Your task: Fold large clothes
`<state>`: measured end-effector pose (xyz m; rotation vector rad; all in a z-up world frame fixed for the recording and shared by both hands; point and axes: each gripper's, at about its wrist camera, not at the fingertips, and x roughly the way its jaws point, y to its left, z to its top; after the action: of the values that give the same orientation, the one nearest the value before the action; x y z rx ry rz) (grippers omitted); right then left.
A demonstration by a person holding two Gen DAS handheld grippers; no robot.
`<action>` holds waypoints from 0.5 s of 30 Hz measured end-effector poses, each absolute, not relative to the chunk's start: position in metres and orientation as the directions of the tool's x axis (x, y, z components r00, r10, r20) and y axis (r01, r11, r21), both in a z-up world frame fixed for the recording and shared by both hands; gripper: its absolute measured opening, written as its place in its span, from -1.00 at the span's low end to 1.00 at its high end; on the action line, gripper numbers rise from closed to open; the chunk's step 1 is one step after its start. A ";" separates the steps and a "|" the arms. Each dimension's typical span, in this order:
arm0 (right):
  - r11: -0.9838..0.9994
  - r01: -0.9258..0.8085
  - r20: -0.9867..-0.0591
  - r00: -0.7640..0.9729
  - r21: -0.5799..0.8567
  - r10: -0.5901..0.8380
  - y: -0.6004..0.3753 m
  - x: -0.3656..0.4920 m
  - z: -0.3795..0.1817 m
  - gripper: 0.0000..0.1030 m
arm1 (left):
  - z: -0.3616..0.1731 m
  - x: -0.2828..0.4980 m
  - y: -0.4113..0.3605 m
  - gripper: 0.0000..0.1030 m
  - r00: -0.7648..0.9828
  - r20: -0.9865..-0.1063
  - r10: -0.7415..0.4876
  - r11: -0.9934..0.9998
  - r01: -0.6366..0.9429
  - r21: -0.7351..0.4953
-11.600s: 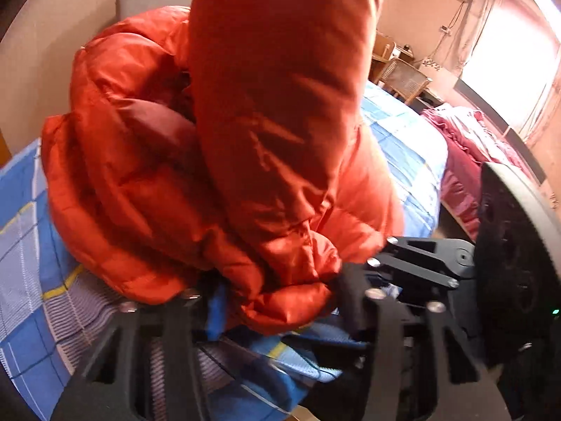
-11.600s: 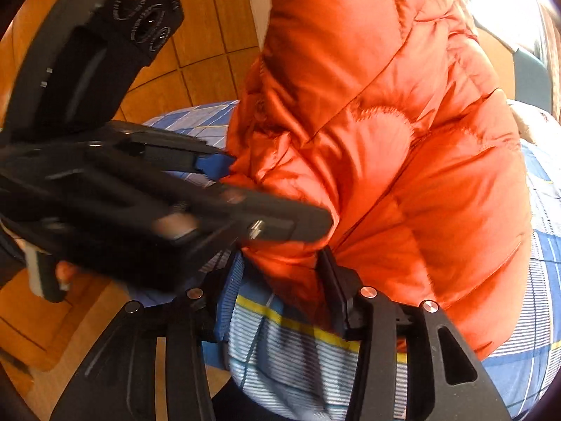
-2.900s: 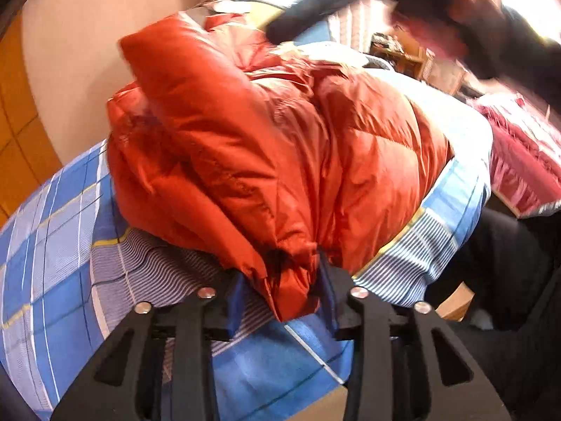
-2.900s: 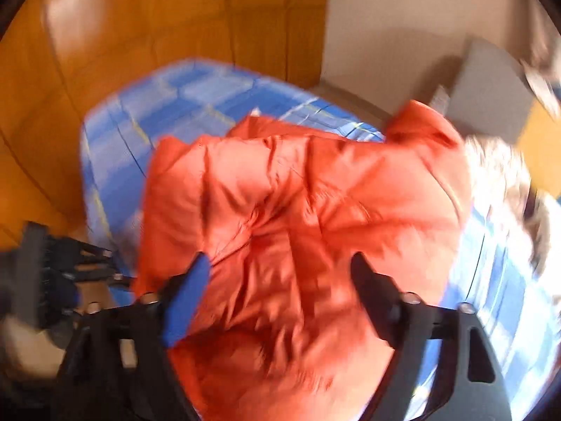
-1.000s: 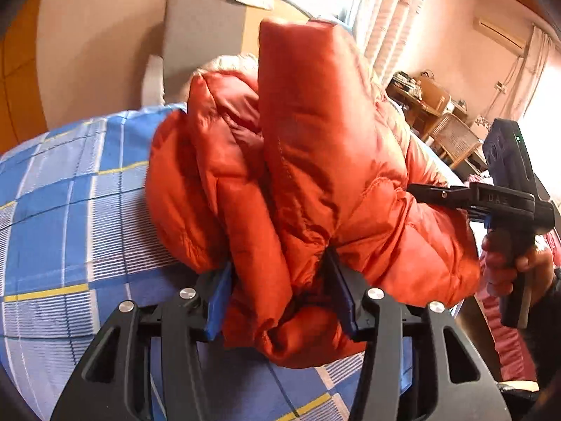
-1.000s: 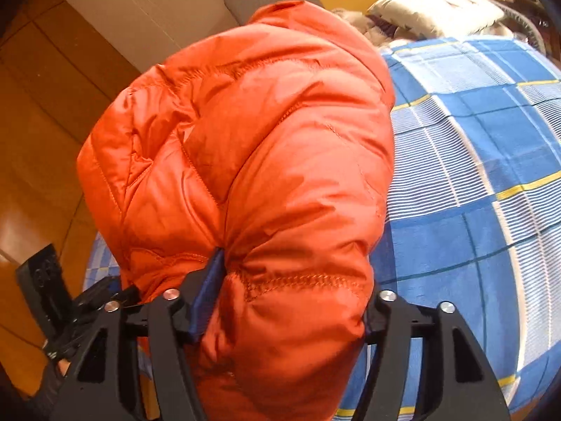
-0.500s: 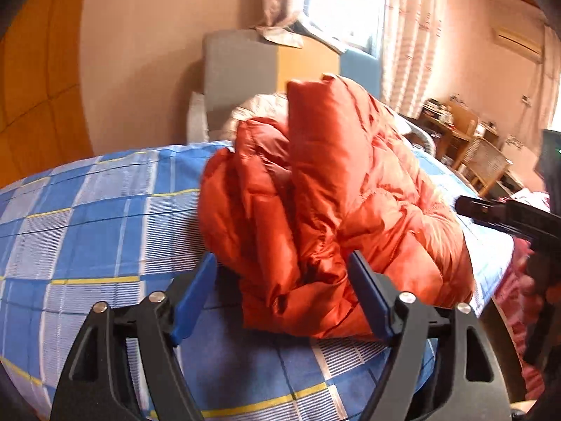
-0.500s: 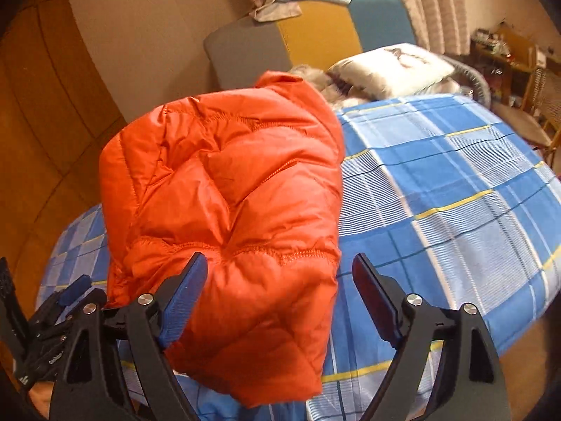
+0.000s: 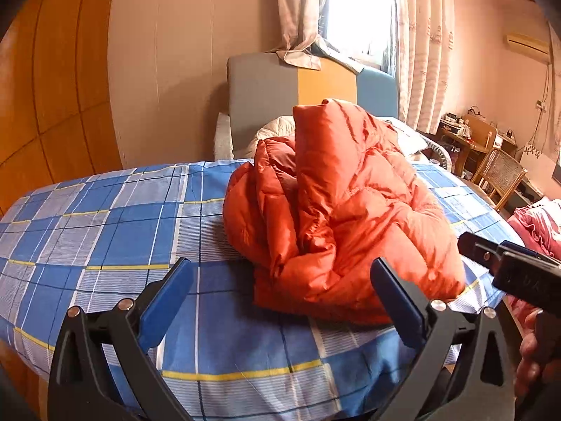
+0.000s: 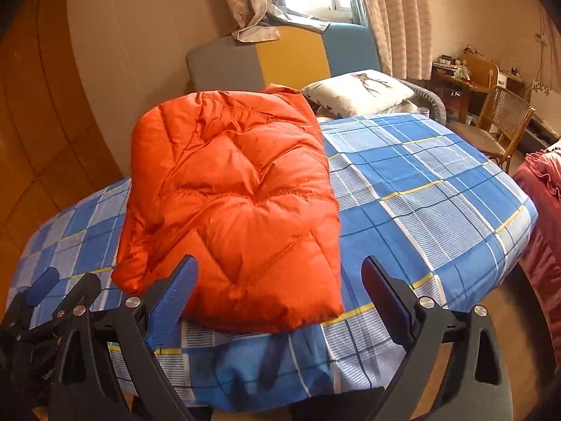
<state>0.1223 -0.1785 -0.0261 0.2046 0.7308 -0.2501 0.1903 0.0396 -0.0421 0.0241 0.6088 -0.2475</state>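
An orange puffer jacket (image 9: 336, 217) lies folded in a bundle on the blue checked bed sheet (image 9: 105, 231). In the right wrist view the jacket (image 10: 238, 203) shows a flat quilted top near the bed's front edge. My left gripper (image 9: 280, 301) is open and empty, drawn back in front of the bundle. My right gripper (image 10: 277, 301) is open and empty, just in front of the jacket's near edge. The right gripper's body (image 9: 515, 266) shows at the right of the left wrist view, and the left gripper (image 10: 45, 301) shows at the lower left of the right wrist view.
A grey, yellow and blue headboard (image 10: 280, 56) and a white pillow (image 10: 357, 91) stand behind the jacket. A wicker chair (image 10: 501, 122) and a cluttered desk (image 10: 463, 73) are at the right. A pink quilt (image 10: 543, 210) lies at the far right. Wood panels line the left wall.
Both grippers let go of the jacket, opened wide and pulled back from it. The jacket now rests folded on the bed by itself.
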 end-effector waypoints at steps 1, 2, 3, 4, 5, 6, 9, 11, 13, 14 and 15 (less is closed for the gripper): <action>0.949 0.305 -0.671 0.721 0.084 -0.172 -0.177 0.118 -0.024 0.87 | -0.041 0.187 0.039 0.96 0.795 -0.565 -0.222 0.970 0.236 -0.049; 0.947 0.313 -0.661 0.726 0.070 -0.191 -0.175 0.114 -0.021 0.92 | -0.040 0.182 0.039 0.96 0.798 -0.560 -0.221 0.971 0.234 -0.050; 0.946 0.318 -0.654 0.728 0.058 -0.204 -0.175 0.112 -0.020 0.94 | -0.040 0.180 0.038 0.96 0.800 -0.558 -0.219 0.971 0.233 -0.047; 0.946 0.320 -0.650 0.730 0.052 -0.212 -0.174 0.110 -0.018 0.94 | -0.039 0.176 0.037 0.96 0.802 -0.557 -0.214 0.972 0.229 -0.044; 0.946 0.320 -0.648 0.731 0.052 -0.212 -0.174 0.108 -0.017 0.94 | -0.038 0.172 0.038 0.96 0.803 -0.556 -0.216 0.973 0.228 -0.048; 0.945 0.323 -0.648 0.730 0.050 -0.215 -0.174 0.107 -0.015 0.93 | -0.039 0.172 0.038 0.96 0.804 -0.554 -0.216 0.973 0.224 -0.054; 0.943 0.330 -0.644 0.732 0.047 -0.224 -0.174 0.103 -0.012 0.93 | -0.039 0.166 0.040 0.96 0.809 -0.549 -0.209 0.975 0.215 -0.053; 0.941 0.337 -0.638 0.733 0.037 -0.238 -0.174 0.100 -0.011 0.94 | -0.037 0.160 0.039 0.96 0.823 -0.535 -0.192 0.978 0.206 -0.034; 0.943 0.332 -0.641 0.729 0.025 -0.240 -0.172 0.100 -0.011 0.94 | -0.036 0.155 0.039 0.96 0.830 -0.527 -0.182 0.980 0.195 -0.031; 0.943 0.333 -0.643 0.727 0.024 -0.240 -0.172 0.099 -0.011 0.94 | -0.035 0.151 0.040 0.96 0.840 -0.517 -0.164 0.984 0.175 -0.026; 0.942 0.336 -0.641 0.727 0.022 -0.244 -0.171 0.098 -0.011 0.94 | -0.035 0.149 0.040 0.96 0.847 -0.510 -0.147 0.987 0.162 -0.015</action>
<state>0.0980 -0.1709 -0.0112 0.1406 0.6857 -0.3209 0.1491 0.0396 -0.0350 0.0286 0.5356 -0.1629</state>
